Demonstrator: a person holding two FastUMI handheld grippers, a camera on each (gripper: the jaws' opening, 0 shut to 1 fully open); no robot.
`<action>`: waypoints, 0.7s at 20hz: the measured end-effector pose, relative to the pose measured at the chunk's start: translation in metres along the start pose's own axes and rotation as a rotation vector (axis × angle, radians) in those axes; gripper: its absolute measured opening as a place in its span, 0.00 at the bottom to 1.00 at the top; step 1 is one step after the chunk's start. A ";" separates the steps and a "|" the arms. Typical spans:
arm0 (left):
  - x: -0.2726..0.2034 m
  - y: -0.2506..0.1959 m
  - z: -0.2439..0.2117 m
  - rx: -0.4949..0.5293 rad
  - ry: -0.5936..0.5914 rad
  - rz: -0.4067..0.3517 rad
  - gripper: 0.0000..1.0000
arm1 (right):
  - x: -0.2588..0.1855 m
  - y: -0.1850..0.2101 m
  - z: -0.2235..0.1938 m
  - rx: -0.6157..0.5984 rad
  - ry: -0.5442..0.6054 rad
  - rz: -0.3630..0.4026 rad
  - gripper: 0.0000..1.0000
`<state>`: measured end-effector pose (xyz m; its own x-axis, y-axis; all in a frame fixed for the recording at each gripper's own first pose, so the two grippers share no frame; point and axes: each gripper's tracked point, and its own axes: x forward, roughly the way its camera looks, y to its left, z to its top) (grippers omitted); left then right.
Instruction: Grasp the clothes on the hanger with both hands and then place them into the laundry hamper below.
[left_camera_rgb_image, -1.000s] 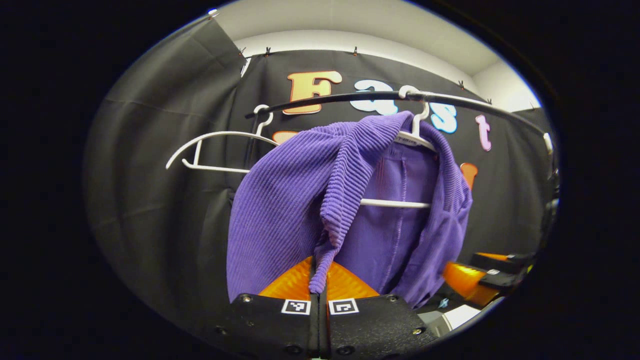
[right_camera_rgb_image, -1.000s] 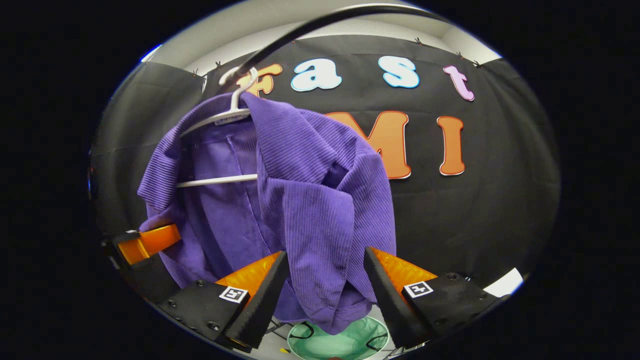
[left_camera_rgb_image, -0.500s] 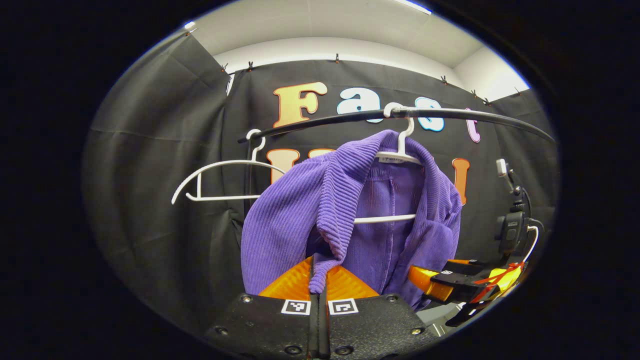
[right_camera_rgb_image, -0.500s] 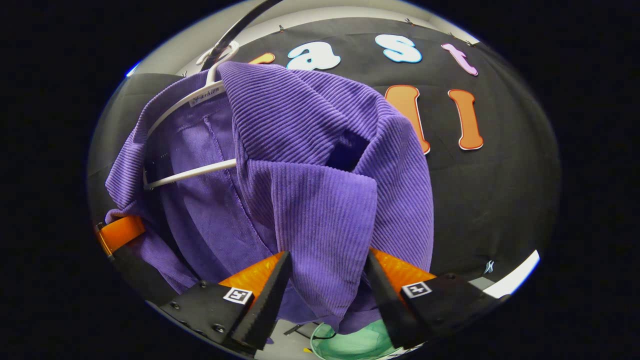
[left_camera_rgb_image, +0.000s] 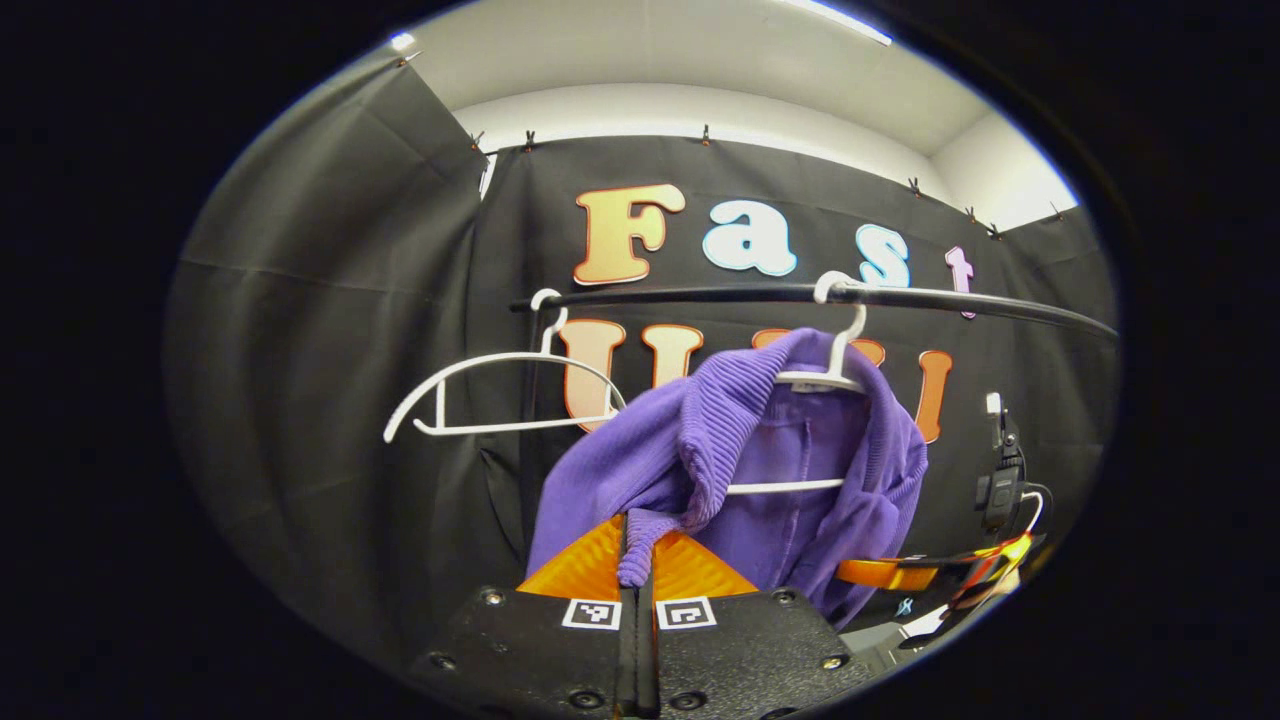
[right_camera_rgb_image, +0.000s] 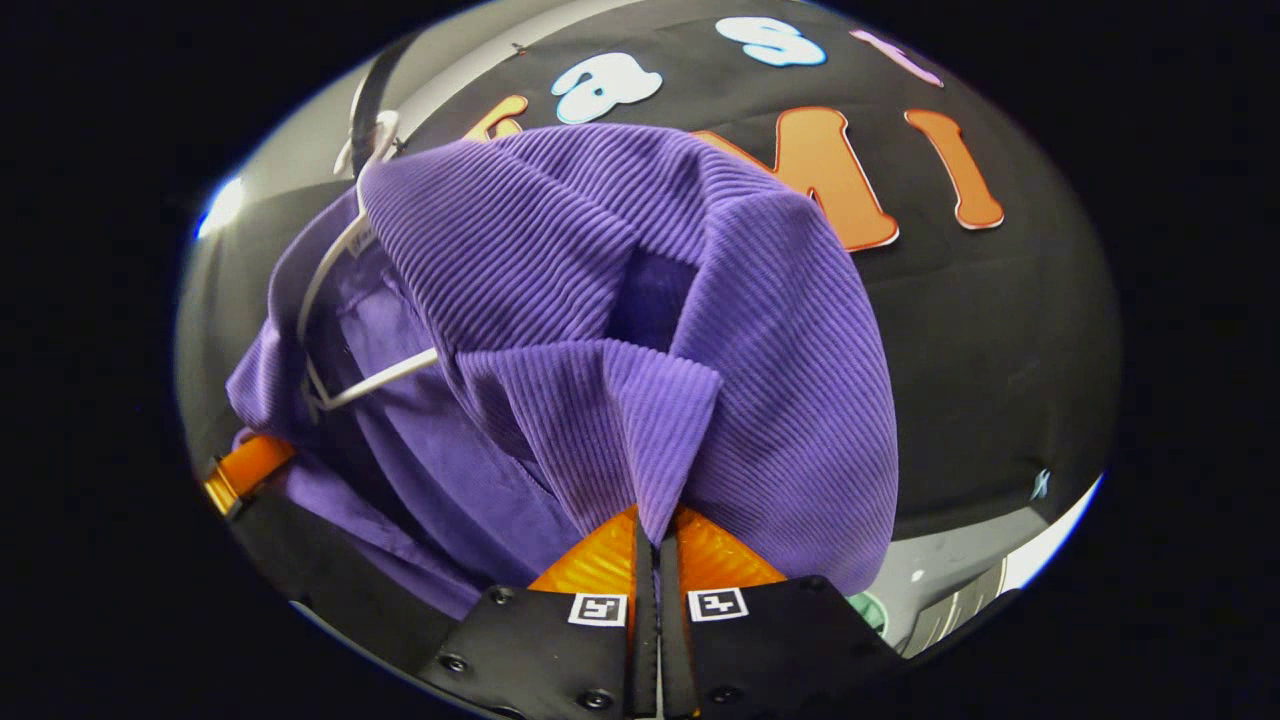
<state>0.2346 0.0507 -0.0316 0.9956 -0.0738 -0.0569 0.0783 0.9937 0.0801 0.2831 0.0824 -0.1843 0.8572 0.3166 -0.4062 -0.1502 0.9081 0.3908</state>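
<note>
A purple ribbed garment (left_camera_rgb_image: 720, 470) hangs on a white hanger (left_camera_rgb_image: 835, 372) from the black rail (left_camera_rgb_image: 700, 296). My left gripper (left_camera_rgb_image: 637, 560) is shut on a fold of its front edge. In the right gripper view the garment (right_camera_rgb_image: 620, 330) bulges close up, still draped over its hanger (right_camera_rgb_image: 330, 290), and my right gripper (right_camera_rgb_image: 655, 535) is shut on a pointed fold of the cloth. The left gripper's finger (right_camera_rgb_image: 245, 465) shows at the left edge of that view; the right gripper (left_camera_rgb_image: 900, 573) shows low right in the left gripper view. A sliver of the green hamper (right_camera_rgb_image: 868, 606) peeks out below the cloth.
An empty white hanger (left_camera_rgb_image: 500, 395) hangs on the rail to the left of the garment. A black device on a stand (left_camera_rgb_image: 1000, 485) is at the right. The pale floor (right_camera_rgb_image: 960, 575) shows beneath the booth wall.
The right gripper has closed on the garment's fold after standing open around it. The left gripper pulled back and down with its fold, so the garment looks smaller and lower.
</note>
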 end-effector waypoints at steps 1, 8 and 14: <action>0.000 0.004 0.004 0.002 -0.005 0.006 0.00 | -0.007 -0.002 0.003 0.021 0.013 0.030 0.09; 0.009 0.037 0.031 -0.035 -0.034 0.047 0.00 | -0.043 -0.032 0.074 0.160 0.000 0.132 0.09; 0.015 0.060 0.067 -0.009 -0.085 0.075 0.00 | -0.058 -0.067 0.147 0.240 -0.128 0.108 0.09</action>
<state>0.2571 0.1033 0.0392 0.9994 -0.0060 0.0339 0.0035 0.9974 0.0723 0.3157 -0.0377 -0.0653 0.8999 0.3570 -0.2505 -0.1359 0.7753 0.6168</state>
